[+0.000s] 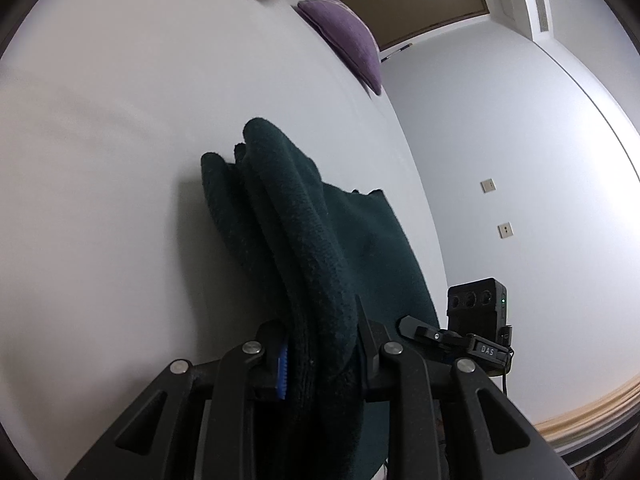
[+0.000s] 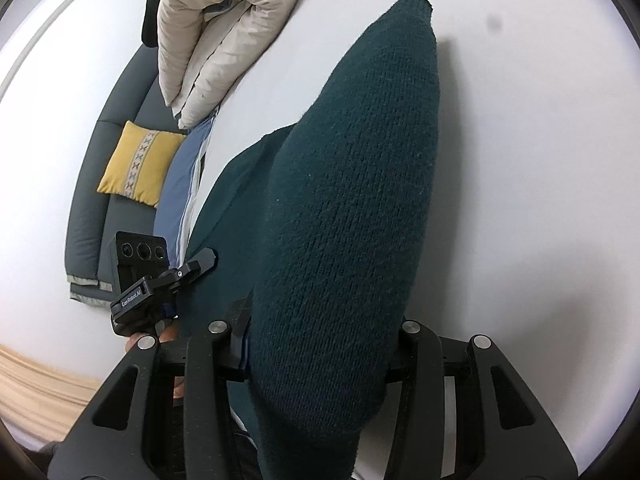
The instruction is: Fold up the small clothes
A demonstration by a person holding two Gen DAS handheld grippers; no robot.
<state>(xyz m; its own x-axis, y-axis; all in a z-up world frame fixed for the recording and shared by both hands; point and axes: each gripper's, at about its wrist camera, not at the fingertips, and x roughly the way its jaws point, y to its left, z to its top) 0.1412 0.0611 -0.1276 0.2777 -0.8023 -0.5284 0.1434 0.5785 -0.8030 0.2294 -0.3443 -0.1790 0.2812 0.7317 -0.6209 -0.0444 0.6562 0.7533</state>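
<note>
Two close wrist views, angled down, sharing dark green garment (image 1: 304,248).

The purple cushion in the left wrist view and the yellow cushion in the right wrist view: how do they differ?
The purple cushion is plain; the yellow cushion has a pale patterned stripe down its middle. The purple cushion lies at the edge of the white bed; the yellow cushion sits on a grey sofa. Both look squarish and soft, and neither gripper touches them.

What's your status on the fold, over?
Left gripper and right gripper both shut on the dark green knit. Knit bunched, trailing onto white bed. Nothing in the way.
</note>
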